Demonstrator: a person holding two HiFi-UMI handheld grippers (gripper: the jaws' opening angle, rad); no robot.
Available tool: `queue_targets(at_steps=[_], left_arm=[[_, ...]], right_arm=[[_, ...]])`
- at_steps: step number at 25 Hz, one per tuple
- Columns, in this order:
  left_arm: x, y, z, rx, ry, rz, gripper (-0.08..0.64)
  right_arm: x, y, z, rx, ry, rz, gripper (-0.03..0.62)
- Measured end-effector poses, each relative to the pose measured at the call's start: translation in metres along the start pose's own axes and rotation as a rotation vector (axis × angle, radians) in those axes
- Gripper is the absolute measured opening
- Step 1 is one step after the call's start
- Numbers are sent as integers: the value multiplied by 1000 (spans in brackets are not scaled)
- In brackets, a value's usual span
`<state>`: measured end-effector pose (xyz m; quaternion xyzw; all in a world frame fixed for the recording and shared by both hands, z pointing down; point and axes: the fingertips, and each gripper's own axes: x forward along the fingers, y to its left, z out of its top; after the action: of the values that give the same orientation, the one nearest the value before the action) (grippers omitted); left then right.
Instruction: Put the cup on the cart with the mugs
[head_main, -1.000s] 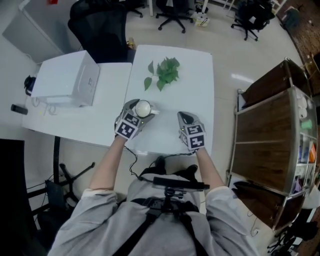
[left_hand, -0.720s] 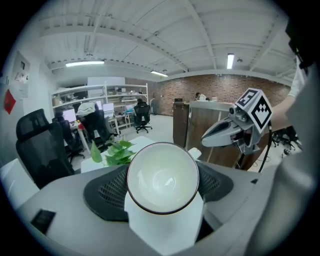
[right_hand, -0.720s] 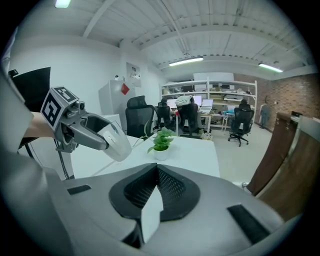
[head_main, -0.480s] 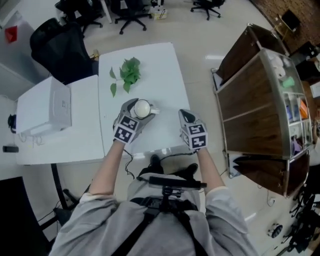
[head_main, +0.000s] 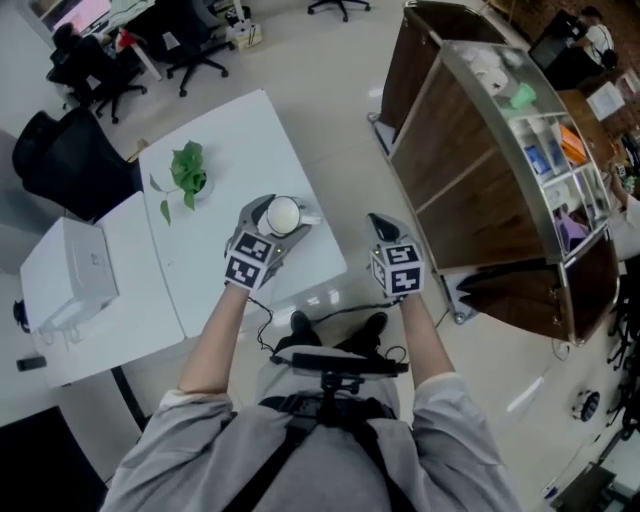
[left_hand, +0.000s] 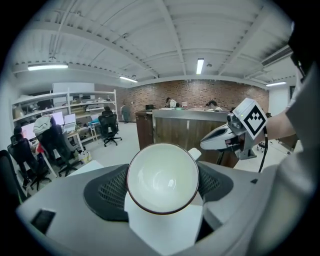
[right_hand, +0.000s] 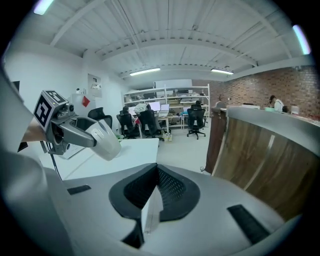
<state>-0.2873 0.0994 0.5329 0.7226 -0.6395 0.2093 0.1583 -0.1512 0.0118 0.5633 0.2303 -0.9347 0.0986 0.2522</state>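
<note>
Left gripper (head_main: 281, 211): clamped round the white cup (left_hand: 162, 177); hold its rim level
Right gripper (right_hand: 150, 212): jaws together, empty
Route: swing slowly toward the wooden cart (head_main: 470, 160)

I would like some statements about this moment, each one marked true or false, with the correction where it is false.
1. The left gripper holds a white cup between its jaws. True.
2. The right gripper carries a mug. False: its jaws are together and nothing is between them.
3. The white cup stands on the cart. False: it is in the left gripper, apart from the cart, which is off to the person's right.
4. A green sprig lies on the white table. True.
5. The cup's open mouth faces away from the left gripper's camera. False: the left gripper view looks straight into the cup, which is empty.
</note>
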Motion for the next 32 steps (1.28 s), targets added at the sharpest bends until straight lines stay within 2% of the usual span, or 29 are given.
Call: queue_targets(at_steps=[11, 20, 25, 32], left_arm=[[101, -123, 92, 75, -41, -117, 405], [153, -208, 167, 143, -92, -185, 405], [174, -231, 198, 157, -92, -217, 405], [211, -233, 231, 177, -104, -260, 405]], right_arm=[[-86, -144, -14, 74, -77, -101, 8], [-155, -225, 4, 74, -145, -131, 8], [-169, -251, 21, 94, -177, -131, 8], [-158, -279, 31, 82, -181, -149, 8]])
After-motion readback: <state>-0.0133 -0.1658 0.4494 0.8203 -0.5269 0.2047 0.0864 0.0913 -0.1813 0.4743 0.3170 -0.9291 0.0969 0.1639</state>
